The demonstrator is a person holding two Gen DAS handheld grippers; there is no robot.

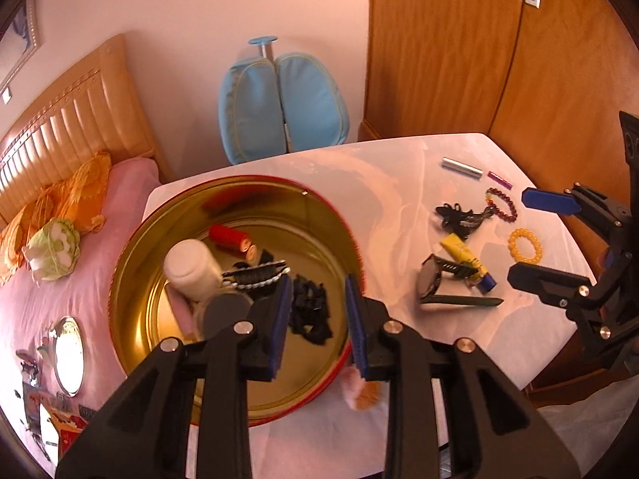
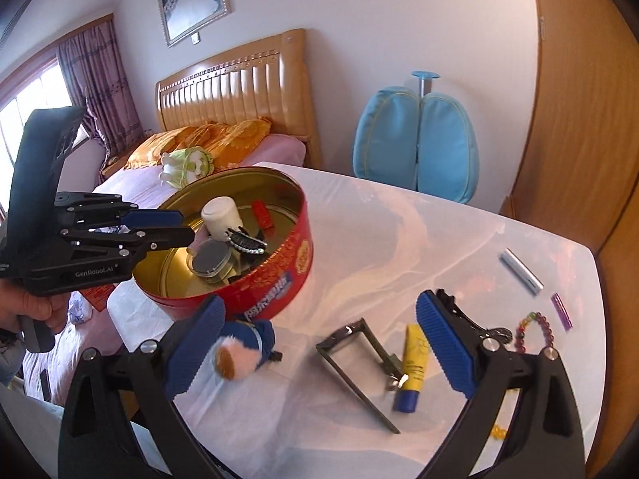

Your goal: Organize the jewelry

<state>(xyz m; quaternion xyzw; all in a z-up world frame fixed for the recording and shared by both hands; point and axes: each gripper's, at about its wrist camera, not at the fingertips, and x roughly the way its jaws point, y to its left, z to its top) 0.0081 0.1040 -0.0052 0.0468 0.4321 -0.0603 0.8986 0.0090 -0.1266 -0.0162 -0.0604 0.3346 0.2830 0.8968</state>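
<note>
A round red tin (image 1: 131, 279) with a gold inside stands on the white table; it holds a white bottle (image 1: 191, 265), a red cylinder (image 1: 227, 235), a rhinestone hair clip (image 1: 255, 273) and a black bundle (image 1: 311, 311). My left gripper (image 1: 317, 319) hovers over the tin, its jaws a narrow gap apart with nothing between them. To the right lie a watch (image 1: 439, 279), a yellow tube (image 1: 463, 253), a dark red bead bracelet (image 1: 505, 203) and a yellow bead bracelet (image 1: 525, 245). My right gripper (image 2: 319, 339) stands wide open above the watch (image 2: 359, 359), holding nothing.
A silver tube (image 2: 521, 265) and a purple bar (image 2: 561, 311) lie near the table's far right edge. A small plush figure (image 2: 243, 347) rests against the tin (image 2: 279, 271). Beyond the table are a blue chair (image 1: 283, 103), a bed (image 1: 80, 279) and a wooden wardrobe (image 1: 439, 48).
</note>
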